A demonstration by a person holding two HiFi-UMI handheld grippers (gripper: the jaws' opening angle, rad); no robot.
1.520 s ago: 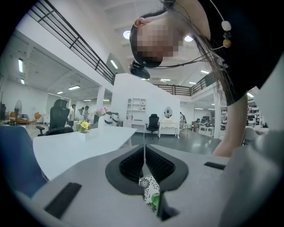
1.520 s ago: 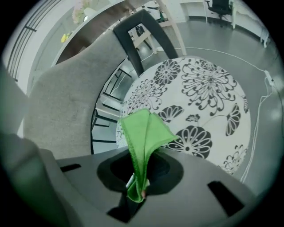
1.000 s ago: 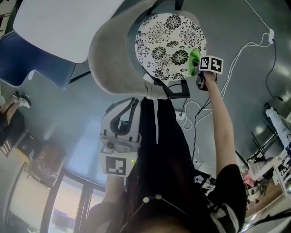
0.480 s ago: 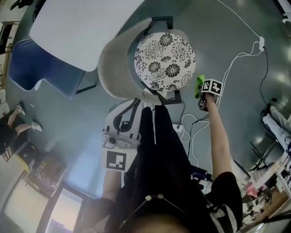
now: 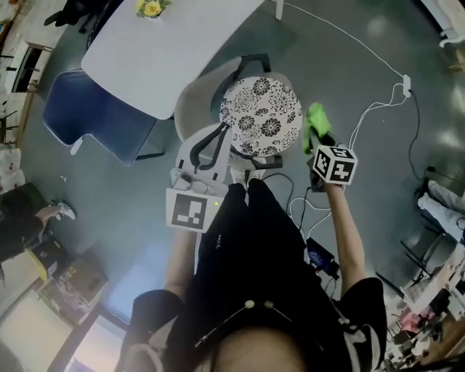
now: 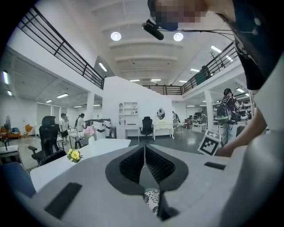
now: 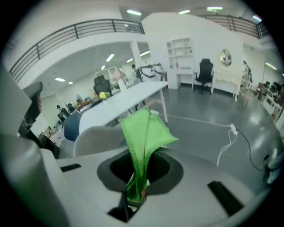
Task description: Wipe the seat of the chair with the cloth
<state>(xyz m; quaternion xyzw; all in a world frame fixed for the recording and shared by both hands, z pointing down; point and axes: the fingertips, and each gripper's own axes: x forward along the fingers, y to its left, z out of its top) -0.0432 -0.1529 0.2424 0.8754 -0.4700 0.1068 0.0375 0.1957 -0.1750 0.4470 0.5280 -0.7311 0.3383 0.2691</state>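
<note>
The chair's round seat (image 5: 261, 116) has a black-and-white flower print and a grey curved backrest (image 5: 195, 102). My right gripper (image 5: 318, 139) is shut on a green cloth (image 5: 315, 118), held just off the seat's right edge and apart from it. In the right gripper view the cloth (image 7: 144, 133) stands up folded out of the jaws of the right gripper (image 7: 140, 179). My left gripper (image 5: 216, 138) hangs at the seat's near left edge. Its jaws are shut in the left gripper view, nothing held by the left gripper (image 6: 144, 163); a bit of the seat (image 6: 152, 199) shows below.
A white table (image 5: 167, 43) with yellow flowers (image 5: 150, 8) stands beyond the chair, and a blue chair (image 5: 94, 116) to its left. White cables (image 5: 363, 120) and a power strip (image 5: 405, 86) lie on the grey floor to the right. Black cables (image 5: 301, 207) lie near my feet.
The right gripper has drawn the cloth off the seat's right rim to the space beside it. The left gripper has risen towards the seat. The view has pulled back from the chair.
</note>
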